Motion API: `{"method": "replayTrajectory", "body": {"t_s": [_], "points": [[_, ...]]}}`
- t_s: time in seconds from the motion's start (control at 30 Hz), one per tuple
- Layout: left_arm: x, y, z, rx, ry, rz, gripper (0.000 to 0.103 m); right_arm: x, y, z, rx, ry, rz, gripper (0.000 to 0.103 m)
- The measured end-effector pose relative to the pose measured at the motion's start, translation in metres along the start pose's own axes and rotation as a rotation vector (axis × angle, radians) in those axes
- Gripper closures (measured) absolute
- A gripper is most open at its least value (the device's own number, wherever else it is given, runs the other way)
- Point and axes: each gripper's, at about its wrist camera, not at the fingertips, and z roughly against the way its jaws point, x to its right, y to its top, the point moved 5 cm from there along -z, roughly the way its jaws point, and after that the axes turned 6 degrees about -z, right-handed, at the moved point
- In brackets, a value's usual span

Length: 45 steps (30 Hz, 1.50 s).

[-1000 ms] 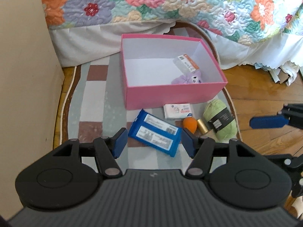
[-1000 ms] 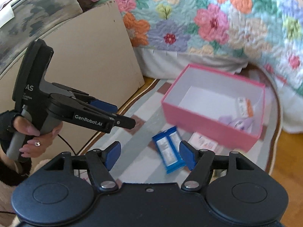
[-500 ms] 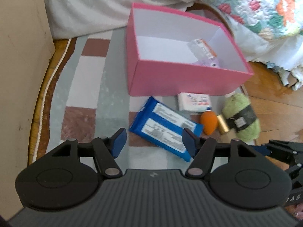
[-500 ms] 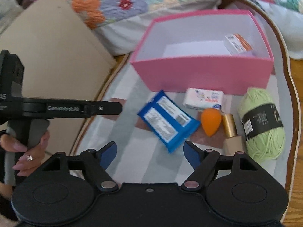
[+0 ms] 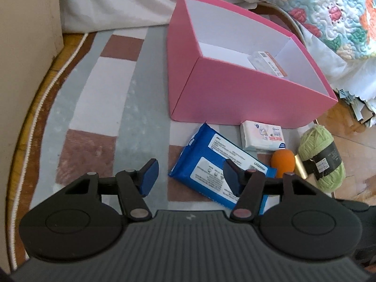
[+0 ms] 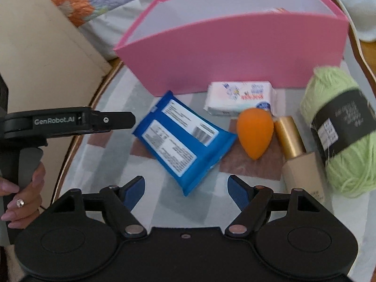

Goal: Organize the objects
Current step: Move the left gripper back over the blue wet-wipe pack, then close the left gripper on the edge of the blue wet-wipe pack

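Note:
A pink box point(image 5: 235, 89) stands on the rug, with a small orange-and-white packet point(image 5: 266, 63) inside. In front of it lie a blue wipes pack point(image 5: 218, 162), a white tissue pack point(image 5: 262, 135), an orange sponge egg point(image 5: 283, 162), a gold-capped bottle point(image 6: 298, 155) and a green yarn ball point(image 5: 322, 157). My left gripper point(image 5: 190, 176) is open and empty, low over the rug at the blue pack's left end. My right gripper point(image 6: 186, 191) is open and empty, just short of the blue pack point(image 6: 183, 138). The left gripper shows side-on in the right wrist view point(image 6: 112, 119).
A patterned rug point(image 5: 105, 98) covers a wood floor point(image 5: 347, 131). A beige board point(image 6: 42, 54) stands at the left. A bed with a floral quilt point(image 5: 317, 7) and white skirt lies behind the box. Paper scraps point(image 5: 359, 108) lie at the right.
Both grippers have moved down and closer to the objects in front of the pink box. Both stay open and empty.

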Motion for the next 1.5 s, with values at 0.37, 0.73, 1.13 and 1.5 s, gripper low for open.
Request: {"method": "replayTrajectory", "body": {"t_s": [0.37,0.73,1.13,1.5], "points": [[-0.004,0.003,-0.027,0.046,-0.036,0.005,0.067,0.002,-0.004,-0.004,0.095,0.063,-0.074,0.023],[0.015,-0.028,-0.020,-0.080,-0.131,0.046,0.069,0.000,-0.012,-0.013,0.094,0.042,-0.040,0.023],[0.010,-0.036,-0.019,-0.112,-0.115,0.113,0.080,0.004,-0.022,-0.010,0.096,-0.028,0.115,0.021],[0.011,-0.038,-0.026,-0.129,-0.146,0.148,0.082,0.009,-0.017,-0.010,0.057,0.040,0.057,0.017]]}}
